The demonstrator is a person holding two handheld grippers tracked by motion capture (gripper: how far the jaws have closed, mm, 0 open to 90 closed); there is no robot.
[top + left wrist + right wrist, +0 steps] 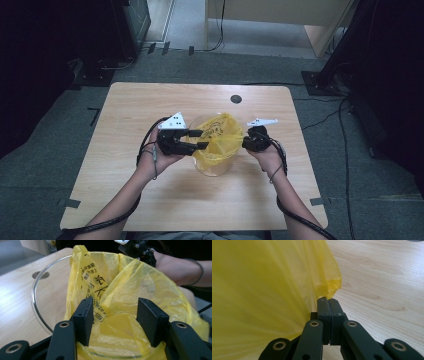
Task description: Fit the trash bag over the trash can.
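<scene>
Light wooden rectangular table (150,195) with rounded corners, standing on grey carpeted floor (45,165). Near the table's middle, a clear round glass bowl (216,167) resting directly on the wood, lined with a thin yellow plastic bag (220,137). At about one o'clock from the bowl, near the far edge, a small dark round hole (236,99).

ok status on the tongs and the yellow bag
Right tongs shut on yellow bag edge, film pulled taut. Left tongs open, jaws astride the bag's near fold over the glass bowl rim. Nothing in the way.
</scene>
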